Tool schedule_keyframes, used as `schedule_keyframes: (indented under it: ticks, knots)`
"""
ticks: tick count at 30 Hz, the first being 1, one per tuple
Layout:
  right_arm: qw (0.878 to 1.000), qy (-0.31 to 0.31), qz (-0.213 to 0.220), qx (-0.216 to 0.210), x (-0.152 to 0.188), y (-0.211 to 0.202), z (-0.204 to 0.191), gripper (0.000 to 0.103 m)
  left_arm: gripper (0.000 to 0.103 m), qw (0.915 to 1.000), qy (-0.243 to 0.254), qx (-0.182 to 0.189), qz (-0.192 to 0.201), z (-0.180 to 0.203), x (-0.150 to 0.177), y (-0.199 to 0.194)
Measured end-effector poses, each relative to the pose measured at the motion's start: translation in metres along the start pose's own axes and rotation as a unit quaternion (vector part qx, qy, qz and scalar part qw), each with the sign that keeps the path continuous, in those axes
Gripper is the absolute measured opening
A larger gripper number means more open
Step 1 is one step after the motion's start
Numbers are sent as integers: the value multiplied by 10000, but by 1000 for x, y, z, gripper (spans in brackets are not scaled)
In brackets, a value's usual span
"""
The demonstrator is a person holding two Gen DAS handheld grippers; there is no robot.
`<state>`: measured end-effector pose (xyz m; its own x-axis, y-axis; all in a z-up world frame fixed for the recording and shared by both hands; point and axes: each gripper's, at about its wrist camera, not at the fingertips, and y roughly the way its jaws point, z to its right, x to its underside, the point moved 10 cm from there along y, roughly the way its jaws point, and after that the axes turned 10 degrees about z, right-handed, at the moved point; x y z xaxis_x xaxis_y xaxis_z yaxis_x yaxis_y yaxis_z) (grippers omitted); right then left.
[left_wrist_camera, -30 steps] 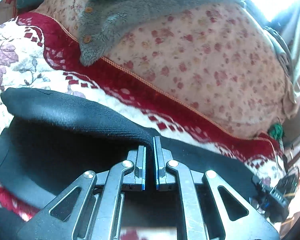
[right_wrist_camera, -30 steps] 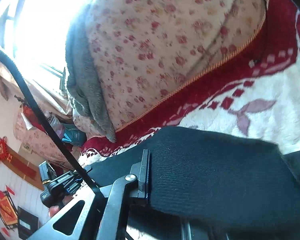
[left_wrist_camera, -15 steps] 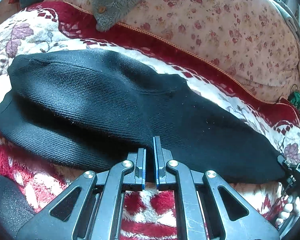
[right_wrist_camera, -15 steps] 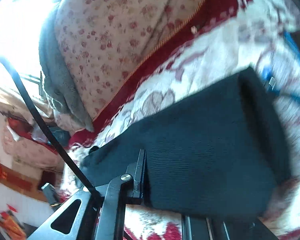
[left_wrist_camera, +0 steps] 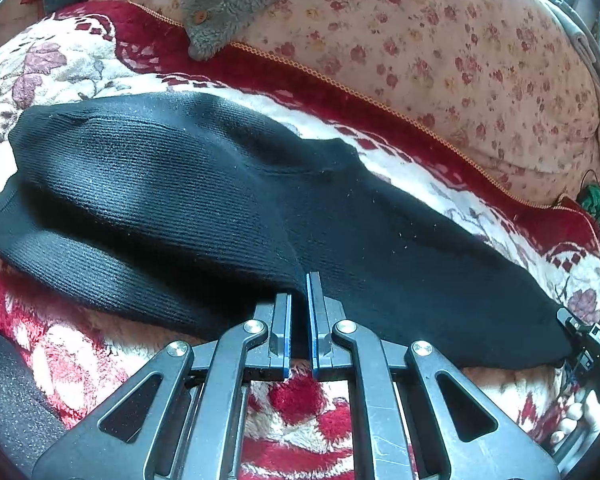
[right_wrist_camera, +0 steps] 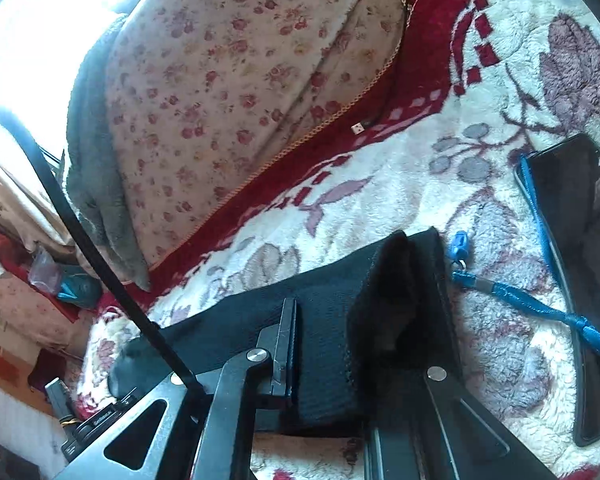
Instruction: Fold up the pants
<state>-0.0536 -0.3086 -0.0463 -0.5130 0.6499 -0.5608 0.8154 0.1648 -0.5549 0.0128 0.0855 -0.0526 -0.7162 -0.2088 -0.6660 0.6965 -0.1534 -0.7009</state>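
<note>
Black knit pants (left_wrist_camera: 204, 200) lie across a red and white floral blanket (left_wrist_camera: 72, 64), with the upper layer folded over the lower one. At the near edge of the cloth, my left gripper (left_wrist_camera: 299, 308) is shut on that folded layer. The right gripper (left_wrist_camera: 588, 344) shows at the far right end of the pants. In the right wrist view my right gripper (right_wrist_camera: 320, 348) is shut on the pants (right_wrist_camera: 324, 304). The bunched end of the pants drapes over its right finger and hides it.
A pink flowered quilt (left_wrist_camera: 440, 60) is piled behind the blanket, with a grey fleece garment (left_wrist_camera: 228, 8) on top. A dark phone (right_wrist_camera: 580, 264) with a blue lanyard (right_wrist_camera: 520, 296) lies right of the pants end. A cable plug (right_wrist_camera: 358, 128) rests on the red border.
Both grippers have come down with the pants. The cloth that hung lifted a second ago now lies spread on the blanket. Neither grip has let go.
</note>
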Motion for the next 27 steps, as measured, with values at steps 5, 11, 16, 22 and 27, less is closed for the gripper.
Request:
schedule_keyframes:
  ticks: [5, 11, 16, 22, 27]
  knots:
    - [9985, 241, -18, 489, -4, -12, 14, 28, 7, 9995, -243, 110, -180, -8, 1, -9]
    - [9946, -6, 646, 812, -43, -58, 4, 32, 34, 9989, -383, 68, 248, -33, -20, -48]
    - [9952, -844, 504, -9, -35, -59, -77, 40, 45, 9959, -751, -193, 471, -77, -43, -69]
    - [9687, -1872, -760, -1441, 63, 6, -202, 40, 45, 9918, -1028, -683, 334, -131, -47, -66]
    - [9322, -2659, -1422, -2003, 142, 50, -278, 40, 44, 9873, -1307, -885, 200, -165, -45, -58]
